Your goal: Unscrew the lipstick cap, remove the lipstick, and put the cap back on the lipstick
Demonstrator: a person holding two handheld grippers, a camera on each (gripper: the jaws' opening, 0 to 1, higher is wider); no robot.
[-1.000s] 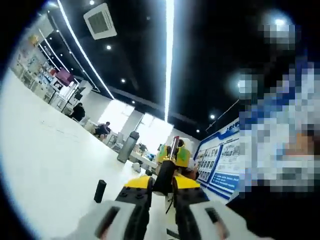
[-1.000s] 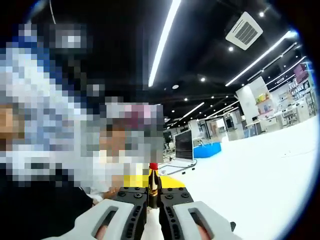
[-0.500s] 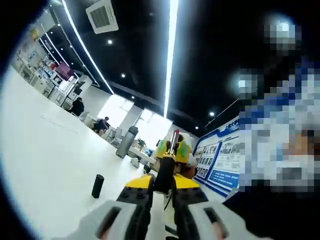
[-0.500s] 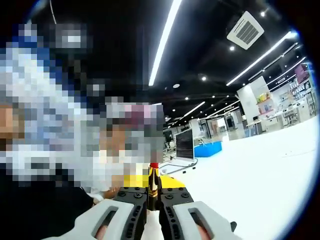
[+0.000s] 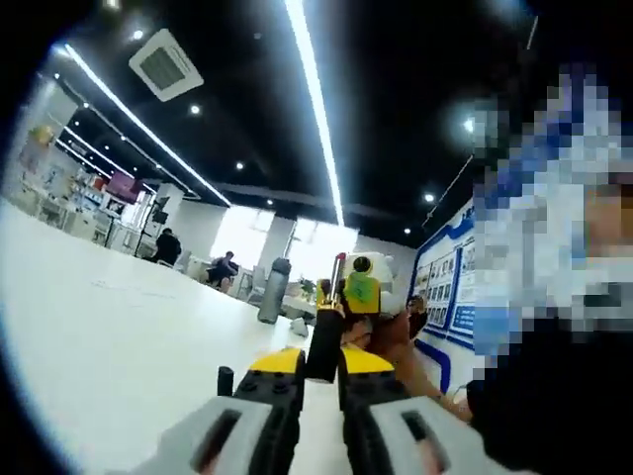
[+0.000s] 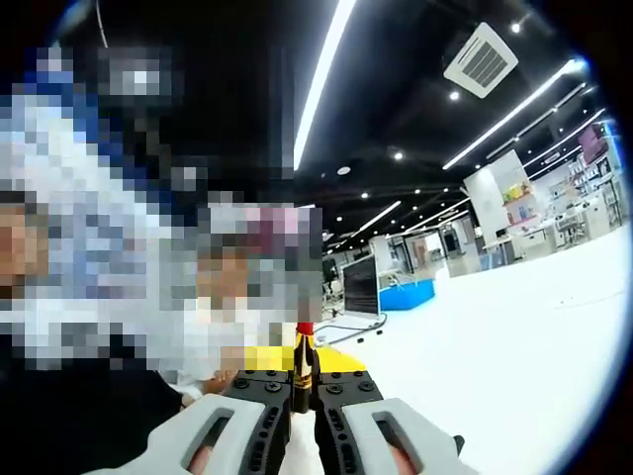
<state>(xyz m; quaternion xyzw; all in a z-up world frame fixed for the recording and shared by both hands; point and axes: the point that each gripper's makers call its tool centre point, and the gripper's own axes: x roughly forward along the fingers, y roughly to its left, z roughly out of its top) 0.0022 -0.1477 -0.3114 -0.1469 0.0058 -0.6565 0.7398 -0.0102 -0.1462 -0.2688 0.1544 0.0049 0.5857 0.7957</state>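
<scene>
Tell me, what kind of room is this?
Probably a large open office or showroom: a wide white table, long strip lights on a black ceiling, a square ceiling air vent, and blue display boards on a wall.

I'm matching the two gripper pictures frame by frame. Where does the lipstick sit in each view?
Left gripper view: the lipstick stands low and centre, its black body between that view's own jaws, its tip pointing up.
Right gripper view: the lipstick is low and just left of centre, between that view's own jaws, red tip up.
Shared landmark: the white table, on the left in the left gripper view and on the right in the right gripper view.
</scene>
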